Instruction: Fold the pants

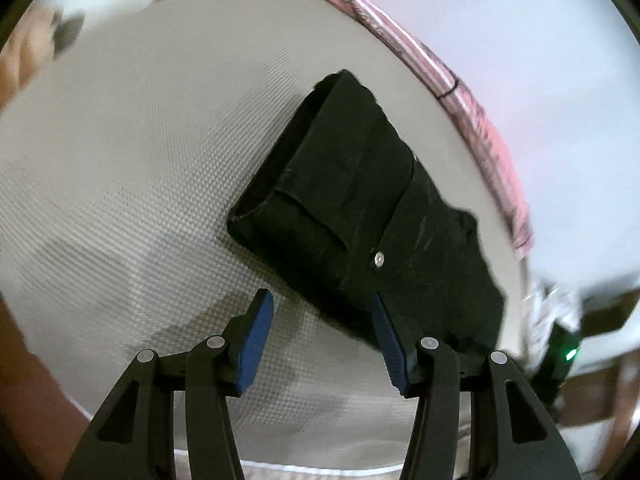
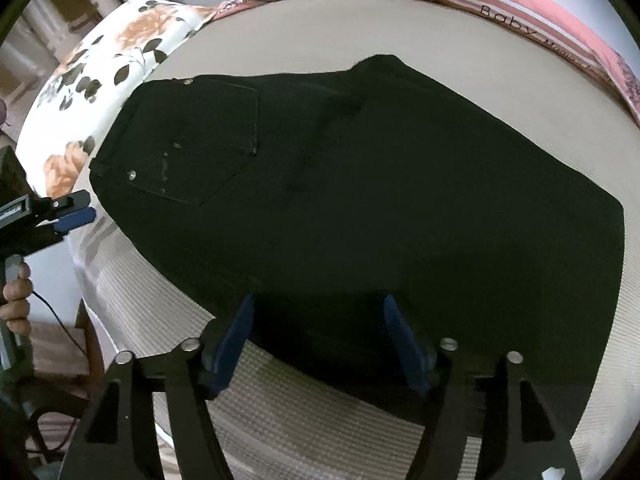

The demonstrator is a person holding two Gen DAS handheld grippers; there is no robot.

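Black pants [image 2: 380, 200] lie folded in a thick stack on a grey textured bed cover [image 2: 304, 412], back pocket and rivets up. In the left wrist view the pants [image 1: 352, 208] lie just beyond my left gripper [image 1: 322, 320], which is open and empty at their near edge. My right gripper [image 2: 320, 320] is open, its blue pads [image 2: 236, 344] at the near edge of the pants, holding nothing. The left gripper also shows in the right wrist view [image 2: 76, 216], beside the waistband end.
A floral pillow [image 2: 104, 80] lies at the far left of the bed. A pink striped blanket [image 2: 540, 12] runs along the far edge. The bed's left edge drops to the floor, where a cable [image 2: 60, 320] hangs.
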